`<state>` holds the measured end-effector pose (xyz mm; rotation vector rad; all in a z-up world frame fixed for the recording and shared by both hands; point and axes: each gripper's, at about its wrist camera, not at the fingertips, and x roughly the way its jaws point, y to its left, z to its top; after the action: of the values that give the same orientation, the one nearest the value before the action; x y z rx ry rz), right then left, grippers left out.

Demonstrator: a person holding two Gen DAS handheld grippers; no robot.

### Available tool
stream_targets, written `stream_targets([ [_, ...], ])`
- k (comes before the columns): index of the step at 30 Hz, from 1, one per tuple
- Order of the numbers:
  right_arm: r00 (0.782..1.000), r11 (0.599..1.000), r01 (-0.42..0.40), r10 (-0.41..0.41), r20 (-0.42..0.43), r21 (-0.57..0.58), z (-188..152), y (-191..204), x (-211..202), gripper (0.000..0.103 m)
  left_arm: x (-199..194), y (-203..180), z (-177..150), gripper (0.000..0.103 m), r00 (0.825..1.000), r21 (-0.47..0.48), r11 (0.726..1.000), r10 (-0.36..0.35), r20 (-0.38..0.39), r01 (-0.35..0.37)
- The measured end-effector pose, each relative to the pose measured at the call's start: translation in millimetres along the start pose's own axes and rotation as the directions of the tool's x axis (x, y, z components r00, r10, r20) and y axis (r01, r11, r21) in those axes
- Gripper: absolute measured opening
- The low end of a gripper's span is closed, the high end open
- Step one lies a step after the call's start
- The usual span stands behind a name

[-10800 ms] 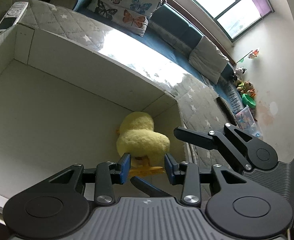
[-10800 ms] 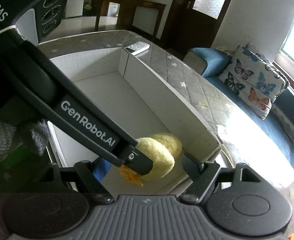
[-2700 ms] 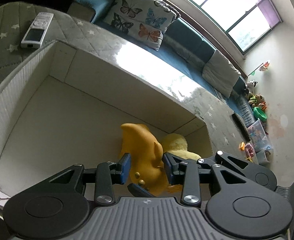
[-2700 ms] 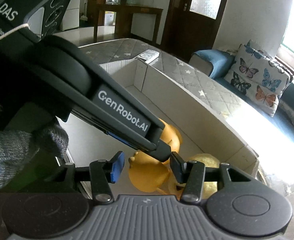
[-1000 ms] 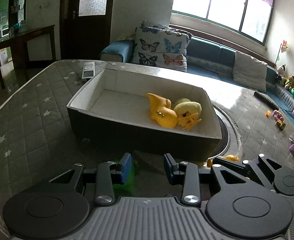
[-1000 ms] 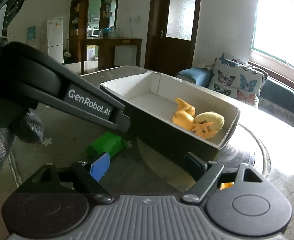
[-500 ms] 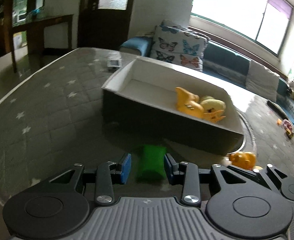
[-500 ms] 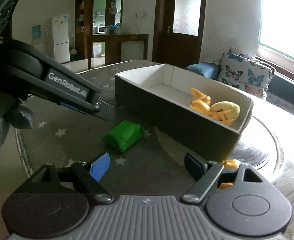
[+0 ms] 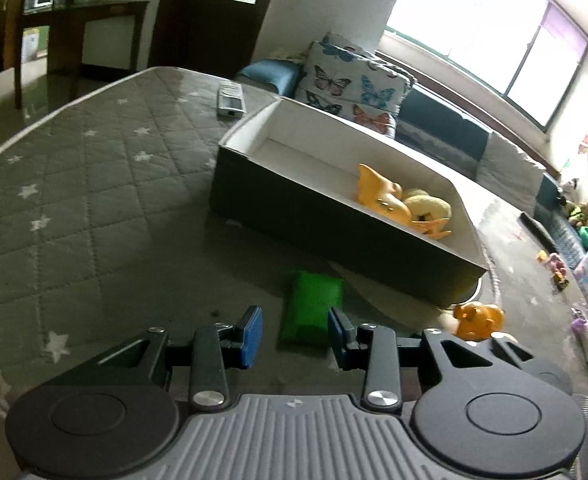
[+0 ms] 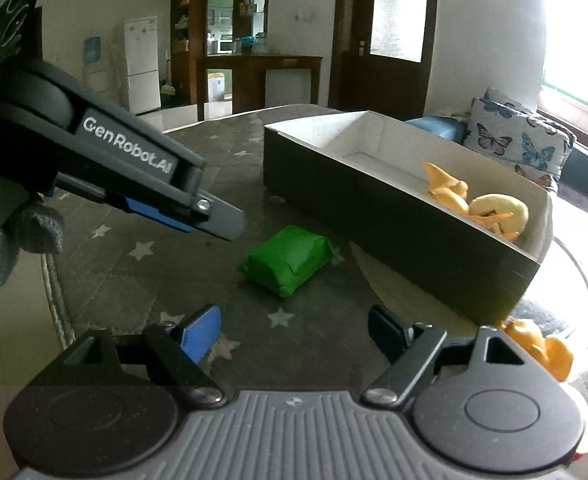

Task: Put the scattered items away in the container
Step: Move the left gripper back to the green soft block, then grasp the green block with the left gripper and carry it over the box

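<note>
A dark box with a white inside (image 9: 334, 216) (image 10: 374, 200) stands on the grey quilted surface. It holds an orange toy (image 9: 378, 196) (image 10: 446, 192) and a yellow plush duck (image 9: 430, 208) (image 10: 498, 208). A green packet (image 9: 312, 306) (image 10: 287, 260) lies on the quilt in front of the box. My left gripper (image 9: 294, 336) is open and empty, its fingertips just short of the packet. My right gripper (image 10: 294, 328) is open and empty, nearer than the packet. An orange toy duck (image 9: 478, 320) (image 10: 538, 344) lies by the box's near right corner.
A remote control (image 9: 231, 98) lies on the quilt beyond the box. A butterfly cushion (image 9: 350, 80) and a blue sofa stand behind. Small toys (image 9: 558, 272) lie at the far right. The left gripper's body (image 10: 133, 168) crosses the right wrist view.
Both grippers have drawn back from the box and come lower over the quilt. The green packet now lies closer to the left gripper's fingertips.
</note>
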<state>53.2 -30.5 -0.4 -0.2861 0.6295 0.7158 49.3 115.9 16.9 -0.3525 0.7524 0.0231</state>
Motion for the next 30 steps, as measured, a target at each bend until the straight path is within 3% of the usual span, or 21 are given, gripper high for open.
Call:
stream_targets([
  [17, 0.998, 0.998, -0.056, 0.056, -0.007, 0.004, 16.6, 6.0, 31.4, 0.066, 39.5, -12.3, 18.6, 0.038, 0.997, 0.058, 0.998, -0.029, -0.066, 0.033],
  [30, 0.998, 0.997, -0.067, 0.068, -0.017, 0.028, 16.9, 0.9, 45.2, 0.05, 61.6, -6.3, 21.6, 0.038, 0.993, 0.033, 0.999, -0.035, -0.116, 0.039],
])
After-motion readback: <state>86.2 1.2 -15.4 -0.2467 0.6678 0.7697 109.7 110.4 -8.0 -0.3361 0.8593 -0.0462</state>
